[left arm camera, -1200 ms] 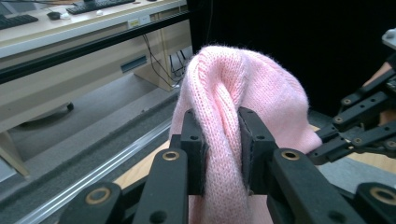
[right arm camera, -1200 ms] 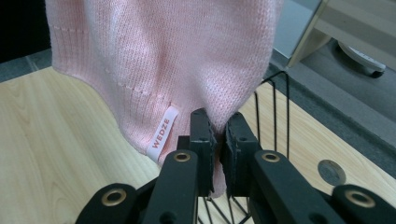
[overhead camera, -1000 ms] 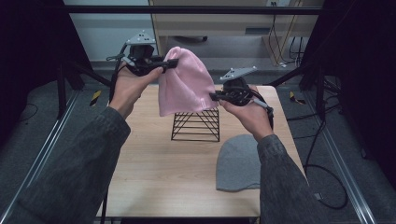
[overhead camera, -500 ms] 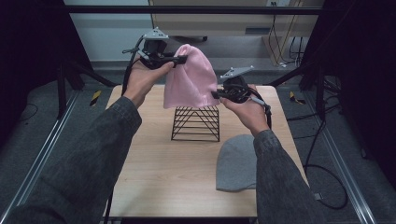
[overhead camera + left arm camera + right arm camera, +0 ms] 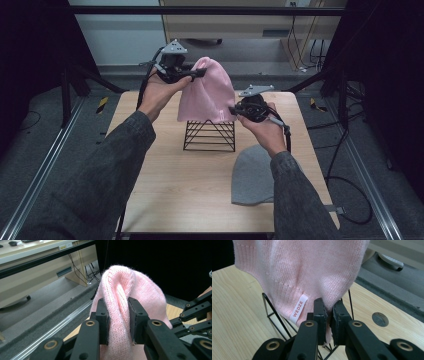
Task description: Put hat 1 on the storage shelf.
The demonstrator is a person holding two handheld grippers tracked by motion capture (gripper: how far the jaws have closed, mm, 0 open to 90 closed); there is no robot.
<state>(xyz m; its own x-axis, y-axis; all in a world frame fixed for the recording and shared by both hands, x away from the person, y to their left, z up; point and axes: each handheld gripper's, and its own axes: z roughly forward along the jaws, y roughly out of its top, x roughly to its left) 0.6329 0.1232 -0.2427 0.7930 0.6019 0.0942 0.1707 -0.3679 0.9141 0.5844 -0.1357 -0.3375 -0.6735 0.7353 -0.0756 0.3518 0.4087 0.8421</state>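
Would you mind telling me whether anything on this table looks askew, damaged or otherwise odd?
Nothing stands out. The pink beanie hangs intact above the black wire rack, pinched at its crown by the left gripper and at its hem by the right gripper. The grey beanie lies flat on the table.

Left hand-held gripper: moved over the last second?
Yes. The left hand-held gripper, shut on the pink beanie, has risen and shifted right, toward above the black wire rack.

Dark grey floor point(image 5: 45, 125) around light wood counter point(image 5: 175, 190); pale wall point(image 5: 120, 35) behind; beige cabinet point(image 5: 235, 25); cables point(image 5: 312, 47) hanging; metal rails point(image 5: 30, 195).
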